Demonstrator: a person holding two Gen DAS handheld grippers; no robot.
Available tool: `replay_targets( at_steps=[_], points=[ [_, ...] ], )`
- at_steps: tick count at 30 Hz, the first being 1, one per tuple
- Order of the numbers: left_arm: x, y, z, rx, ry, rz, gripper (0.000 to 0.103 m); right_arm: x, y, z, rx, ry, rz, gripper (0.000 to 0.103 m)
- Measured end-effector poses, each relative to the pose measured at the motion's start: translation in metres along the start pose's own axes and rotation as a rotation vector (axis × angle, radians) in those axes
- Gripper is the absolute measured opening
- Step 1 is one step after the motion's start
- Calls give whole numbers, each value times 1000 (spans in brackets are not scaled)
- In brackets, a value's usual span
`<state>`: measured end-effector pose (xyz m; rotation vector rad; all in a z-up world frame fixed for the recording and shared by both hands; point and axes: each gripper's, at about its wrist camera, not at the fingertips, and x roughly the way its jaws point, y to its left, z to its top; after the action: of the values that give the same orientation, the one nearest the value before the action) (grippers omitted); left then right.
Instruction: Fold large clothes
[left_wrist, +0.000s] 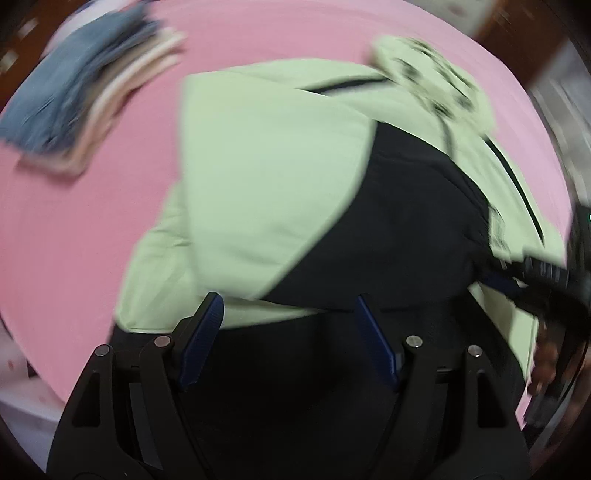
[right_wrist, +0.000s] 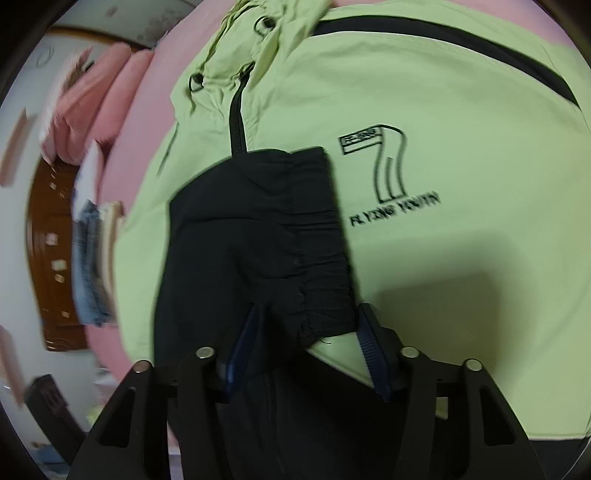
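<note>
A light green jacket (left_wrist: 258, 166) with black panels lies spread on the pink bed (left_wrist: 74, 229). In the right wrist view its chest shows a "7" logo (right_wrist: 384, 166). A black sleeve (right_wrist: 251, 229) is folded across the green jacket (right_wrist: 443, 103). My left gripper (left_wrist: 288, 306) hangs open just above the jacket's near edge, where green meets black, with nothing between its fingers. The right gripper (right_wrist: 308, 321) stands part-way apart around the sleeve's gathered cuff (right_wrist: 317, 295); green cloth shows between the cuff and the right pad (right_wrist: 373, 347). The right gripper (left_wrist: 506, 278) is also blurred at the left wrist view's right edge.
A stack of folded clothes (left_wrist: 74, 92) with denim on top lies at the bed's far corner, and shows again as the stack (right_wrist: 92, 266) in the right wrist view. Pink pillows (right_wrist: 92, 96) and brown wooden furniture (right_wrist: 48, 258) are beyond the pink bed (right_wrist: 129, 166). A hand (left_wrist: 546, 354) holds the right gripper.
</note>
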<state>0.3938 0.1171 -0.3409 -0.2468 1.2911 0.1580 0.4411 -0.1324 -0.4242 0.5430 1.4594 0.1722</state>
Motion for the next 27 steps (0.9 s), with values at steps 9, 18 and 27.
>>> replay_targets(
  at_steps=[9, 18, 27],
  points=[
    [-6, 42, 33, -100, -72, 67, 71, -71, 28, -2, -170, -243, -71, 24],
    [4, 39, 33, -25, -6, 104, 71, -124, -41, -26, -50, -264, -235, 25],
    [14, 34, 47, 30, -23, 88, 62, -114, -73, -50, 11, -295, -383, 35]
  ],
)
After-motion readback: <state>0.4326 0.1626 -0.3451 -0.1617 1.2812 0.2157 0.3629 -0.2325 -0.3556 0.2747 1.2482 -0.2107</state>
